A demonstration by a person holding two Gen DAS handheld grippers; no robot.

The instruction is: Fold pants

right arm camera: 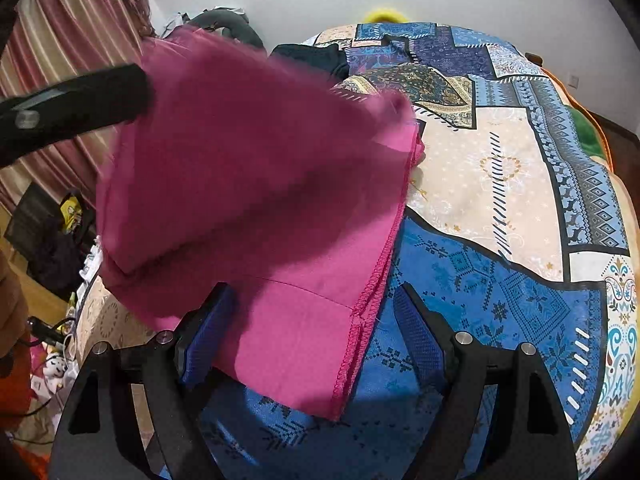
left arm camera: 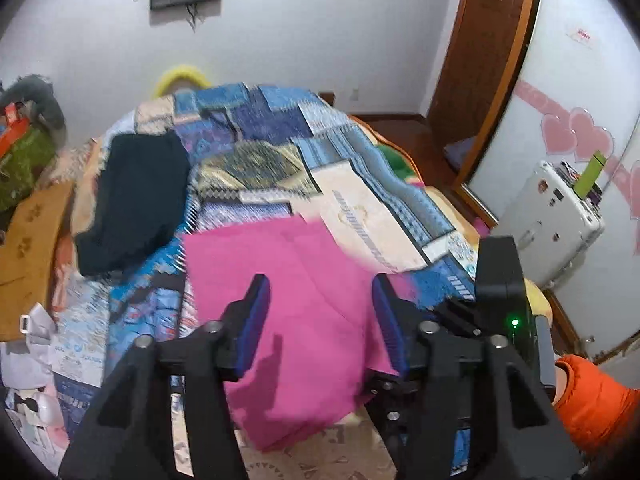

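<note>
Pink pants [left arm camera: 288, 300] lie folded on the patterned blue bedspread [left arm camera: 256, 140]. My left gripper [left arm camera: 320, 292] hovers over them, jaws apart, nothing between the pads. In the right wrist view the pants [right arm camera: 260, 200] fill the left and middle, one layer raised and blurred near the other gripper's black body [right arm camera: 76, 100]. My right gripper [right arm camera: 316, 304] is open over the pants' stitched hem, its left pad [right arm camera: 208, 332] above the cloth, its right pad [right arm camera: 420, 332] above the bedspread [right arm camera: 500, 280].
A dark folded garment [left arm camera: 136, 200] lies on the bed at far left. A white suitcase [left arm camera: 552, 216] stands right of the bed by a mirrored wardrobe door [left arm camera: 580, 80]. A curtain [right arm camera: 60, 40] and floor clutter [right arm camera: 60, 240] sit left of the bed.
</note>
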